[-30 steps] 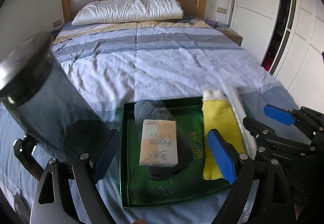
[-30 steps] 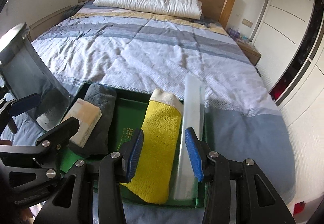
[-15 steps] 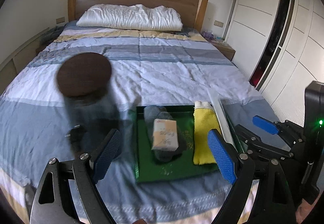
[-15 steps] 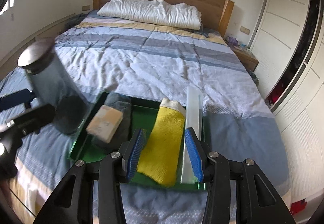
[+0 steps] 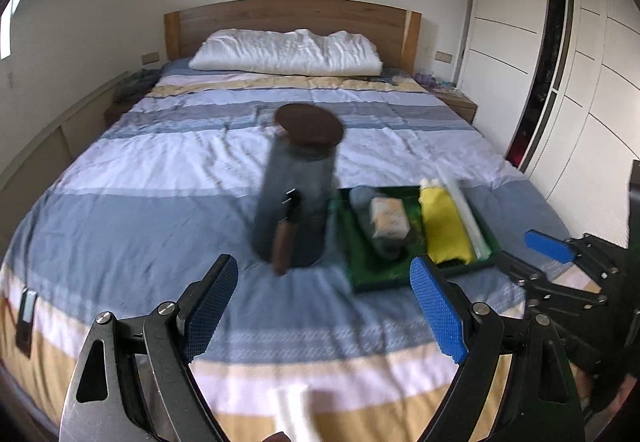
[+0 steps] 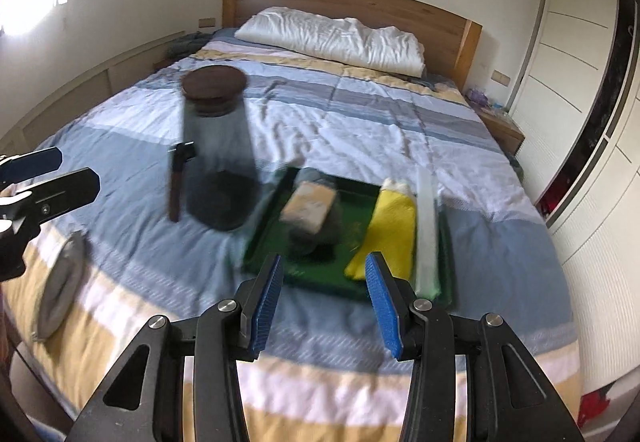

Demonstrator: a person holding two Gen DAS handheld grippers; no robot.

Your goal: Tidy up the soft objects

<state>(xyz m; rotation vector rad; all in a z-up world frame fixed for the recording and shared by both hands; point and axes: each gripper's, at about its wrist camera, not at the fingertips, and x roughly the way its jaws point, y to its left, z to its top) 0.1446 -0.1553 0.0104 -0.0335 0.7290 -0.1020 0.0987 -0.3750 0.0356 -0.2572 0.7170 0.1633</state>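
A green tray (image 5: 360,274) (image 6: 272,242) lies on the bed near its foot. In it are a grey cloth (image 5: 362,202) (image 6: 332,230) with a tissue pack (image 5: 388,220) (image 6: 308,204) on top, a yellow towel (image 5: 442,230) (image 6: 390,230) and a clear flat strip (image 5: 466,210) (image 6: 426,226). My left gripper (image 5: 324,306) is open and empty, held back above the foot of the bed. My right gripper (image 6: 324,302) is open and empty, just short of the tray's near edge.
A tall glass jar with a dark lid (image 5: 298,186) (image 6: 218,146) stands left of the tray, a brown-handled tool (image 5: 286,234) (image 6: 178,182) beside it. A grey flat thing (image 6: 60,286) lies at the bed's left edge. A pillow (image 5: 286,52) lies by the headboard. Wardrobes (image 5: 560,82) stand right.
Both grippers have pulled back and up from the tray, so the whole bed now shows. Both stay open and empty. The tray's contents have not moved.
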